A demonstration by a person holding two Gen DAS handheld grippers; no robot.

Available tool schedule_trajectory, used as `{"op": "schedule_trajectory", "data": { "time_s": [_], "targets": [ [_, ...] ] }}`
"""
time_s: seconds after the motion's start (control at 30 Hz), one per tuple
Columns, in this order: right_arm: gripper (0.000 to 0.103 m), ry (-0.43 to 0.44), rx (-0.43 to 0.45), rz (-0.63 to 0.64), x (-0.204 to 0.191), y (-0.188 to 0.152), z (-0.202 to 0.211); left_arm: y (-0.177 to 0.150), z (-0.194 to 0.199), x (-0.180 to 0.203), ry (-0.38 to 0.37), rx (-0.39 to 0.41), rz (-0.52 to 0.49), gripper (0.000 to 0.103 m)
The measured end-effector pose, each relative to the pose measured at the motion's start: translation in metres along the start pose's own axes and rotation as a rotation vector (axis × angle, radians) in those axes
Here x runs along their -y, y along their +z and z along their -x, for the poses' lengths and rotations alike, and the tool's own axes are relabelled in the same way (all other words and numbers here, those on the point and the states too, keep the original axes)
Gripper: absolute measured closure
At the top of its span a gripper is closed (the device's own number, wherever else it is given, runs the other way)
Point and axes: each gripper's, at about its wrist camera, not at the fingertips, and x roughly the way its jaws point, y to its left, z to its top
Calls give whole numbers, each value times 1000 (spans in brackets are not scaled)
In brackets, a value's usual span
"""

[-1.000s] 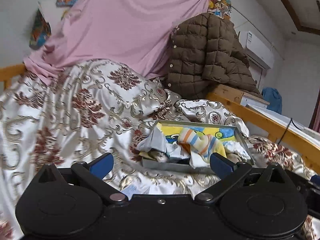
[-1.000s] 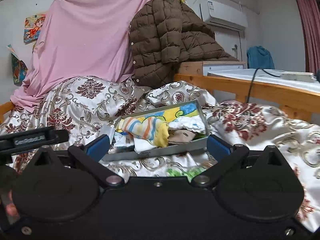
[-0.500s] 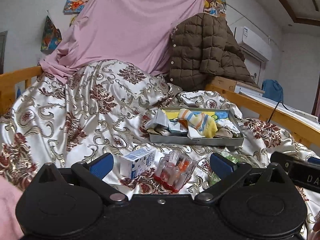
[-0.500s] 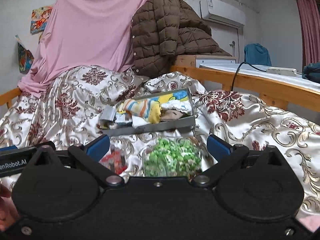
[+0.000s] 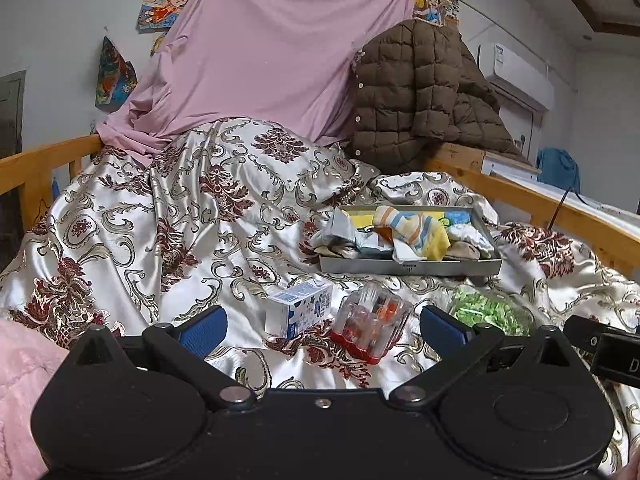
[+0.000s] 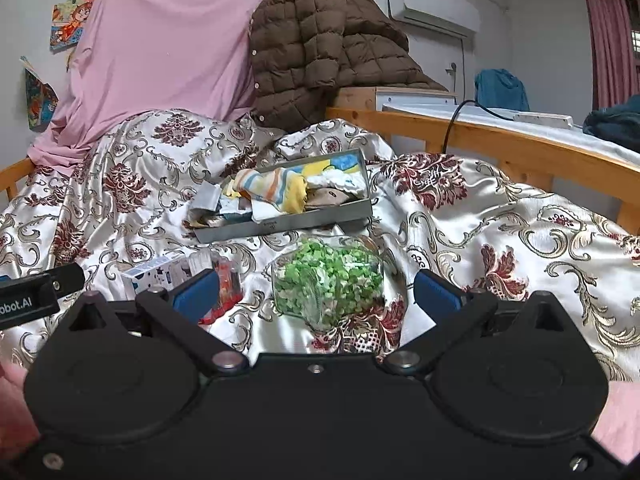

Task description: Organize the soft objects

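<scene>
On the patterned quilt [image 5: 168,216], the left gripper [image 5: 324,322] hangs with fingers spread wide, gripping nothing. Just past it, left to right, lie a small carton [image 5: 298,308], a clear case [image 5: 370,326] and a clear tub of green bits [image 6: 328,280]. The right gripper [image 6: 316,292], also spread and unloaded, frames that tub. Farther off, the metal tray [image 6: 280,222] holds the striped sock [image 6: 276,186] and other cloths.

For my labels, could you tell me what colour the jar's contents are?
Green and white bits fill the jar, clearest from the right wrist.

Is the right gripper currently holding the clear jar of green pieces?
No, the right gripper is open, and the jar lies on the bedspread.
</scene>
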Motion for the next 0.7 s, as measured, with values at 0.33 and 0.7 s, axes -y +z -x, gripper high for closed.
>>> {"op": "schedule_trajectory", "data": {
  "time_s": [0.33,0.7],
  "targets": [
    [1,-15,-25,-15,-9,5,-28,-2,-2,2,7,-6,-16,1],
    [1,-18,-29,-10,-12,4,-31,-3,-4,1,14,-11,-21,1]
  ]
}}
